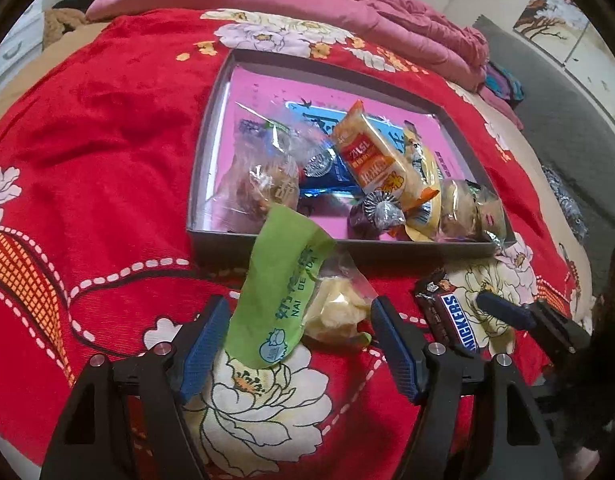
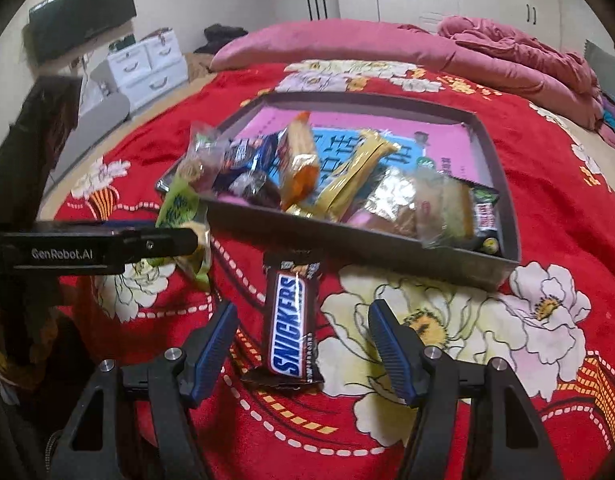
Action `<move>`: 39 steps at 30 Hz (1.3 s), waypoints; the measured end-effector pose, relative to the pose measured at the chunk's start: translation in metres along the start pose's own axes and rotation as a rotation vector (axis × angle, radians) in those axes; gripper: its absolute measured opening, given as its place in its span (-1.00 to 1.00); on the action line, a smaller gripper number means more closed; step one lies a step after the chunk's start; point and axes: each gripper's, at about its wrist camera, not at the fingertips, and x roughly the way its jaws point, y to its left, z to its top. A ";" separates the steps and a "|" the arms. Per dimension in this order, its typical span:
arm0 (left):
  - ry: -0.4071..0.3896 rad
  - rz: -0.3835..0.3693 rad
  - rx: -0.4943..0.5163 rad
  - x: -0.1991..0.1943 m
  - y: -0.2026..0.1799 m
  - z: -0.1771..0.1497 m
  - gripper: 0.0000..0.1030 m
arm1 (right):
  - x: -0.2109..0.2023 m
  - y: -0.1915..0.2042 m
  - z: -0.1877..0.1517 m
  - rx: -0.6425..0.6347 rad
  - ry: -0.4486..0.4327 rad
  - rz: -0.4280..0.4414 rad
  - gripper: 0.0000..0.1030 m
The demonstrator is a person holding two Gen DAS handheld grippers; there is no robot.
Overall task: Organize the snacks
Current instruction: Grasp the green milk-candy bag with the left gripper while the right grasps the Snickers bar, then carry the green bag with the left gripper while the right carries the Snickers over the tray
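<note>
Your left gripper (image 1: 299, 312) stands open around the green packet (image 1: 279, 292), pads clear of it; its far end overlaps and hides part of the box (image 1: 211, 128) wall. Your right gripper (image 2: 301, 318) is open astride the Snickers (image 2: 289, 324) on the red blanket (image 2: 547, 200). Snacks crowd the box's near side; its far half is free.
</note>
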 end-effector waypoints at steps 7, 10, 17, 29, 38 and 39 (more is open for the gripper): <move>0.018 0.002 0.014 0.006 -0.005 -0.002 0.45 | 0.013 0.004 -0.002 -0.030 0.038 -0.015 -0.14; 0.021 0.005 0.008 0.008 -0.006 -0.002 0.45 | 0.014 0.004 -0.002 -0.030 0.042 -0.016 -0.33; 0.040 0.014 0.044 0.016 -0.019 -0.002 -0.09 | 0.009 -0.001 -0.002 -0.005 0.037 0.009 -0.45; -0.036 -0.048 0.108 -0.008 -0.034 -0.004 -0.31 | -0.029 -0.019 0.004 0.081 -0.101 0.081 -0.45; -0.217 -0.061 0.033 -0.044 -0.017 0.012 -0.31 | -0.041 -0.022 0.018 0.113 -0.182 0.075 -0.45; -0.223 -0.061 0.018 -0.044 -0.014 0.015 -0.31 | -0.041 -0.022 0.020 0.121 -0.189 0.074 -0.45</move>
